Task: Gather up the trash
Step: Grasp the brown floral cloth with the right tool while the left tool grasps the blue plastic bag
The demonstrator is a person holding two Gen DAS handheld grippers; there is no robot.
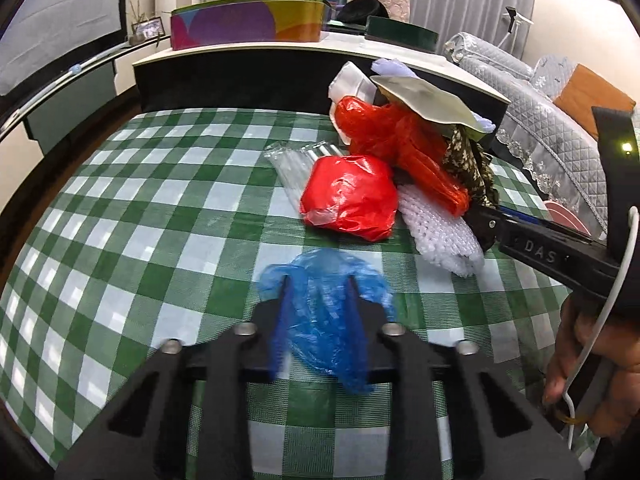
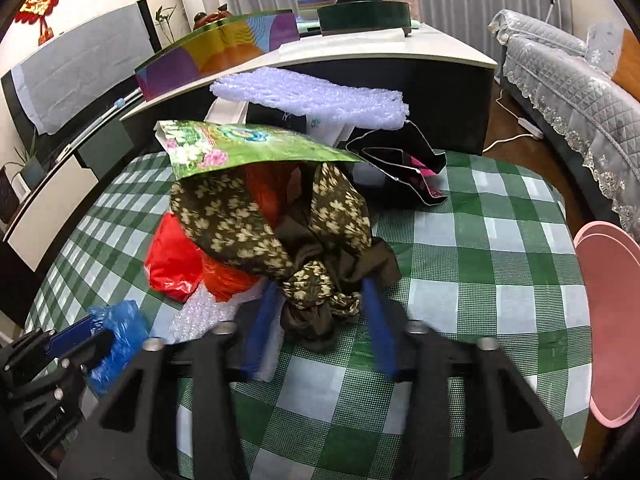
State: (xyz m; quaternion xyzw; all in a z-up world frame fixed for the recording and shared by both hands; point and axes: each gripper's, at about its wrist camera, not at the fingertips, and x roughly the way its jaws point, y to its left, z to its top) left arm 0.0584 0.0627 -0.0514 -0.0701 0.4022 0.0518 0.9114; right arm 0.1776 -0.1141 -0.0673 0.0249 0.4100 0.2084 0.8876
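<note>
1. Table with green-white checked cloth [image 1: 168, 216], trash heaped at its far side, against a dark cabinet with a white top [image 1: 256, 76].
2. Pink basin [image 2: 612, 320] at the table's right edge, apart from the heap.
3. Heap: green flower-print packet [image 2: 248, 148] lies on top; white bubble wrap [image 2: 312, 98] behind it, black-pink bag [image 2: 404, 168] to its right.
4. Brown floral cloth [image 2: 256, 224] at the heap's front, tilted towards the right gripper.
5. Red plastic bag [image 1: 348, 196], balled, on the cloth in front of the heap; an orange-red bag [image 1: 400, 140] just behind it, a second piece of bubble wrap [image 1: 436, 224] beside it.
6. Blue plastic bag [image 1: 324, 320], crumpled, near edge, apart from the heap.
7. Left gripper [image 1: 318, 284]: jaws narrowed, pinching the blue plastic bag between the pads.
8. Right gripper [image 2: 320, 284]: jaws part-closed around the cloth's knotted end; pads touch the fabric on both sides.
9. Hand [image 1: 592, 364] on the right gripper's handle.
</note>
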